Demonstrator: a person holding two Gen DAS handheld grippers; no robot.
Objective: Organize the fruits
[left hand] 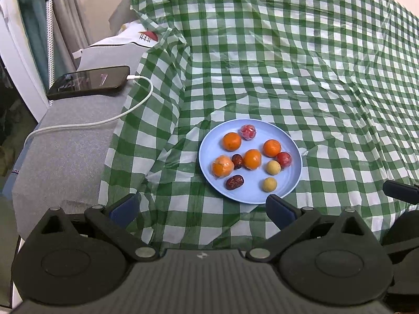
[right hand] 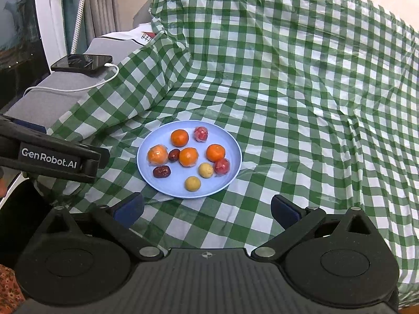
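Note:
A light blue plate (left hand: 293,180) (right hand: 230,164) lies on the green-checked cloth and holds several fruits. Among them are oranges (left hand: 231,141) (right hand: 179,138), two dark red dates (left hand: 235,182) (right hand: 161,171), two yellow round fruits (left hand: 269,184) (right hand: 193,183) and two red wrapped fruits (left hand: 248,132) (right hand: 201,133). My left gripper (left hand: 203,206) hangs open just short of the plate's near rim, with nothing between its fingers. My right gripper (right hand: 207,208) is open too and empty, near the plate's front edge. The left gripper's body (right hand: 49,154) shows at the left in the right wrist view.
A black phone (left hand: 89,81) (right hand: 82,62) on a white charging cable (left hand: 110,117) rests on a grey cushion (left hand: 65,157) left of the cloth. The checked cloth (left hand: 314,78) rises in folds behind the plate. Curtains (left hand: 62,18) hang at the far left.

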